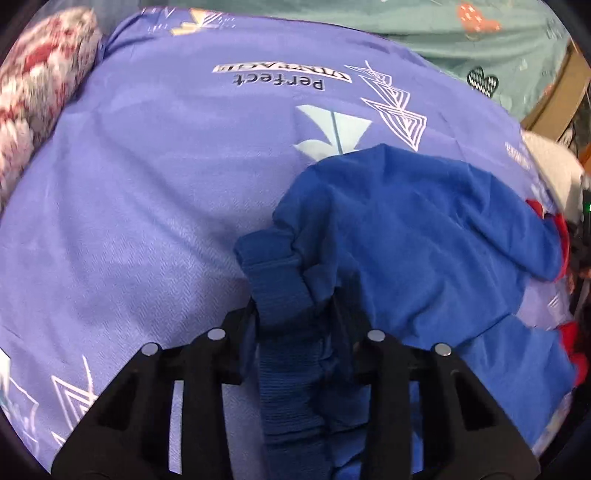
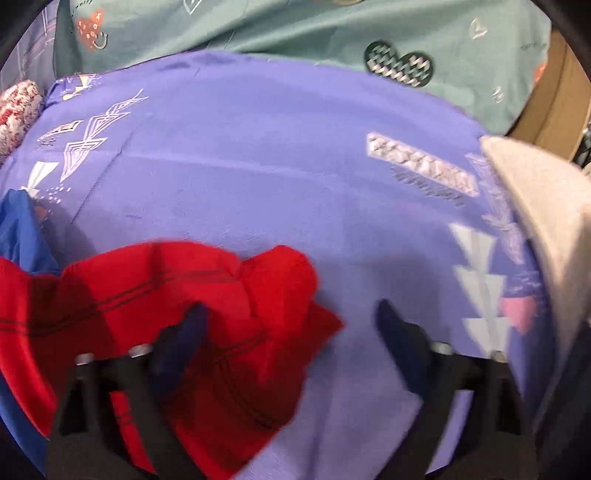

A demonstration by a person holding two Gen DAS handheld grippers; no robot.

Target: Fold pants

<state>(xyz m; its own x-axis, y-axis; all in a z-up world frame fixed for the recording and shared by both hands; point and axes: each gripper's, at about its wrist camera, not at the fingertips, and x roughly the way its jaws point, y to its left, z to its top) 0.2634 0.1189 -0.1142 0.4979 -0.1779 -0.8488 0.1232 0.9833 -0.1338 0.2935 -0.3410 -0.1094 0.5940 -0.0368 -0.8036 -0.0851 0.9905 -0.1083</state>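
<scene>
1. The fingers (image 1: 243,332) of the left gripper (image 1: 295,314) stood a narrow way apart, and the ribbed waistband (image 1: 280,295) of the blue pants (image 1: 424,229) filled the gap between them, running from the bottom of the view up past the fingertips. Whether the pads pressed on the band I could not tell, as the cloth hid them.
2. The rest of the pants lay crumpled ahead and to the right of those fingers, on a purple bedsheet (image 1: 147,184) printed with white triangles.
3. Far ahead and to the left of the left fingers lay a red and white knitted bundle (image 1: 40,92); beyond the sheet's far edge was a green patterned cloth (image 1: 424,22).
4. The fingers (image 2: 184,332) of the right gripper (image 2: 291,325) stood wide apart and gripped nothing. The view was blurred.
5. Red cloth (image 2: 166,288) with thin dark stripes lay under and around the left finger, its corner reaching into the gap; the right finger was over bare sheet.
6. A blue part of the pants showed far left of these fingers, and a cream fabric (image 2: 546,221) lay off to their right.
</scene>
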